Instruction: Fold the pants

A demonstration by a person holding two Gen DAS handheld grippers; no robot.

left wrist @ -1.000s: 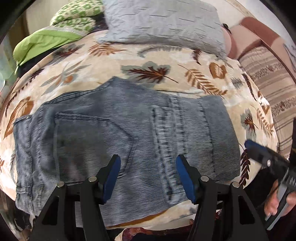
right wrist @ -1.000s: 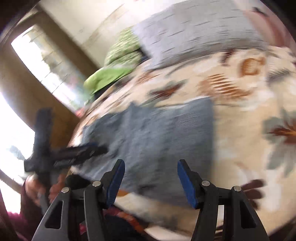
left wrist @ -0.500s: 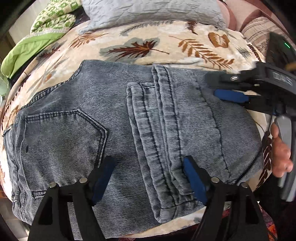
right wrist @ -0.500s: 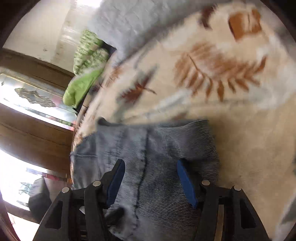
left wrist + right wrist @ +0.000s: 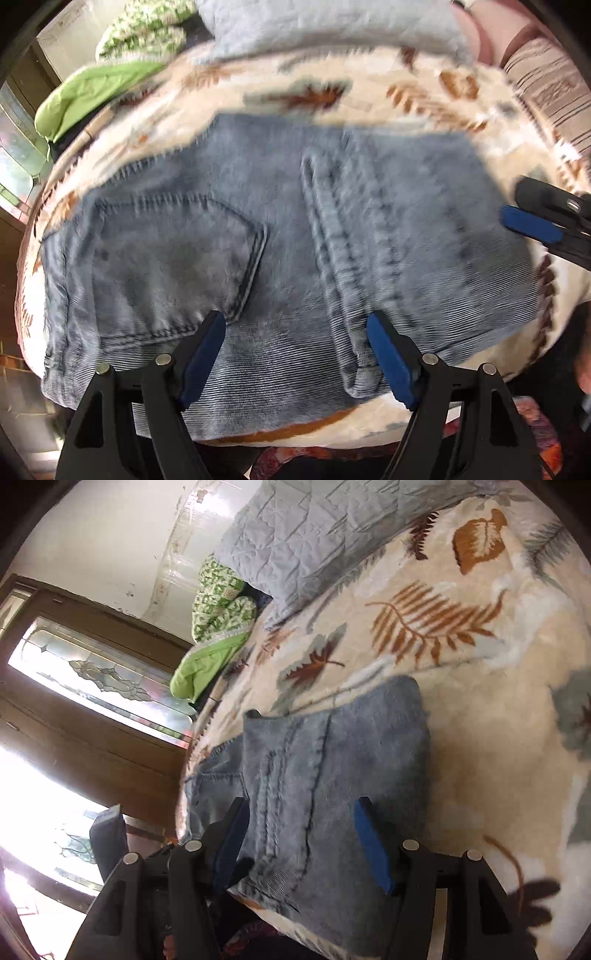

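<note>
The folded blue-grey jeans (image 5: 280,236) lie flat on the leaf-print blanket (image 5: 369,92), back pocket to the left, leg hems folded over the middle. My left gripper (image 5: 295,354) is open and empty, held above the jeans' near edge. My right gripper (image 5: 301,843) is open and empty over the jeans (image 5: 332,760) at their right end. One of its blue pads (image 5: 528,223) shows at the right edge of the left wrist view, just off the jeans' right side.
A grey quilted pillow (image 5: 314,528) and a green patterned cushion (image 5: 218,605) lie at the head of the bed. A striped brown cover (image 5: 550,85) is at the far right. A wooden window frame (image 5: 92,709) stands to the left of the bed.
My left gripper has pulled back a little from the jeans. My right gripper has drawn away to the right, off the jeans' top, and tilted. The jeans have not moved.
</note>
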